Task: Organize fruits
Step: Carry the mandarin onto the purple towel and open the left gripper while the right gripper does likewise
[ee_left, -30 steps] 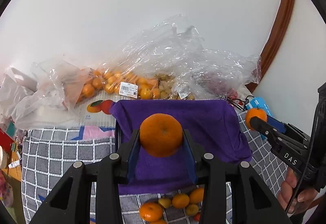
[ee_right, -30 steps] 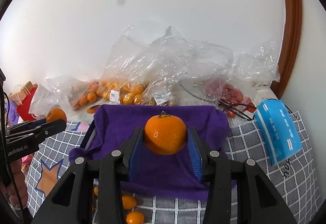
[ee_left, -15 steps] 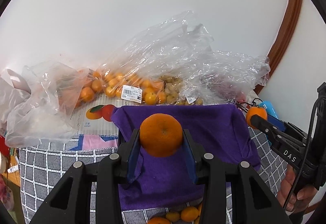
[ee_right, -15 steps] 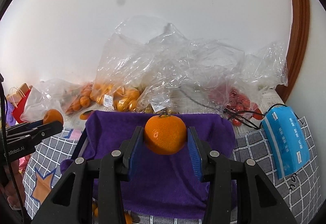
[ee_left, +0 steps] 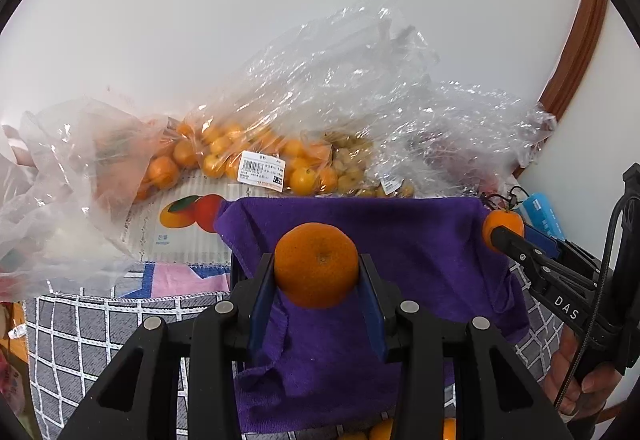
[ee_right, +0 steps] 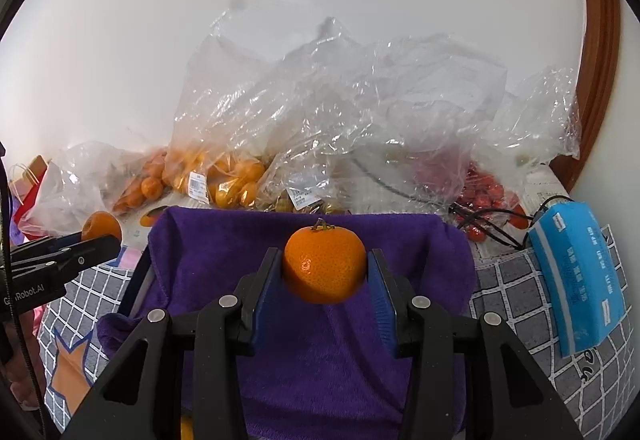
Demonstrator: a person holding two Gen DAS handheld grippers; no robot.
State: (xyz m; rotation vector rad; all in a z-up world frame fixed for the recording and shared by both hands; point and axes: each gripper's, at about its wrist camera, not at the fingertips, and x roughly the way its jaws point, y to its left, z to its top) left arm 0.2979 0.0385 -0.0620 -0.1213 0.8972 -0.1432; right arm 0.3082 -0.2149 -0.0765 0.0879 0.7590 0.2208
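Note:
My left gripper (ee_left: 317, 272) is shut on an orange mandarin (ee_left: 316, 264), held above a box lined with a purple cloth (ee_left: 400, 240). My right gripper (ee_right: 325, 272) is shut on another mandarin (ee_right: 324, 264) with a green stem, above the same purple cloth (ee_right: 248, 240). Each gripper shows in the other's view: the right one at the right of the left wrist view (ee_left: 496, 230), the left one at the left of the right wrist view (ee_right: 106, 236). Several loose mandarins (ee_left: 380, 431) lie on the tablecloth in front of the box.
Clear plastic bags of mandarins (ee_left: 224, 156), small yellow fruit (ee_left: 352, 168) and red cherry tomatoes (ee_right: 484, 196) lie against the white wall. A blue tissue pack (ee_right: 580, 276) lies at the right on the grey checked tablecloth (ee_right: 520, 304). A fruit-printed carton (ee_left: 180, 216) lies at the left.
Both grippers, each still holding its mandarin, have moved forward over the purple cloth toward the bags. The loose mandarins have slipped down to the frame's bottom edge.

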